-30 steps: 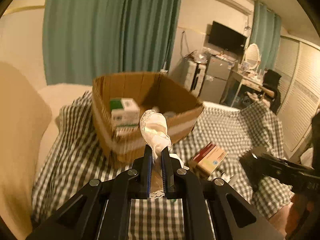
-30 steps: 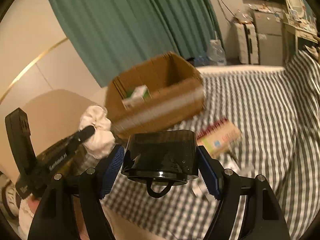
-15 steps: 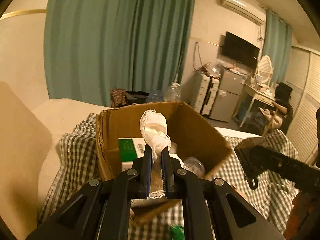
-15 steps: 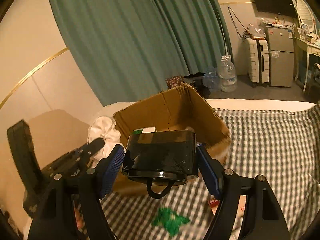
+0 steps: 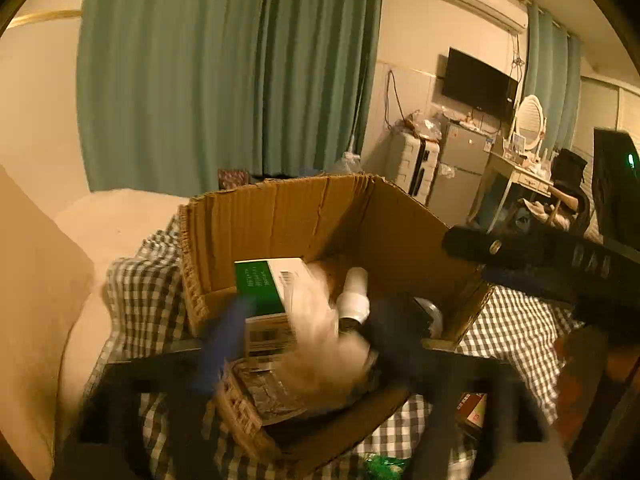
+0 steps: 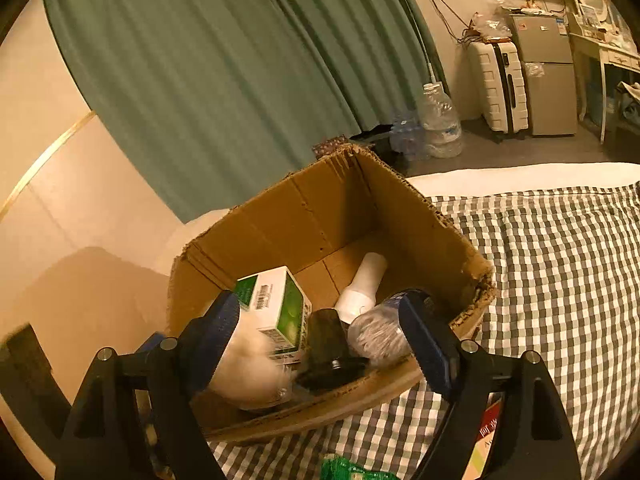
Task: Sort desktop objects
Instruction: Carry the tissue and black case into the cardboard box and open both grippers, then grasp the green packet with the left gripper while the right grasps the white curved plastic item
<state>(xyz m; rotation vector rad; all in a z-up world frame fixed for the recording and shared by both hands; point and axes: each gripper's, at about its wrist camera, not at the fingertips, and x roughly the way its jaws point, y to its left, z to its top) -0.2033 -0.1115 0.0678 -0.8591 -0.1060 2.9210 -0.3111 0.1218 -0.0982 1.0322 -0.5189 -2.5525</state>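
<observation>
An open cardboard box [image 6: 400, 216] stands on the checked cloth; it also shows in the left wrist view [image 5: 280, 216]. Inside lie a green-and-white carton [image 6: 276, 304], a white bottle [image 6: 364, 284], a clear plastic item [image 6: 376, 332], a black container [image 6: 328, 348] and a white cloth bundle [image 6: 248, 364]. My right gripper [image 6: 320, 336] is open above the box's near side. My left gripper [image 5: 312, 344] is blurred, its jaws apart over the box, with the white bundle [image 5: 320, 344] blurred between them.
A green wrapper [image 6: 344, 470] and a red-and-yellow booklet [image 6: 488, 440] lie on the checked cloth in front of the box. Green curtains, a suitcase [image 6: 496, 84] and water jugs [image 6: 436, 124] stand behind. A beige cushion [image 5: 36, 300] is at the left.
Both grippers moved over the box and opened. The black container left my right gripper and the white bundle left my left gripper; both now sit in the box.
</observation>
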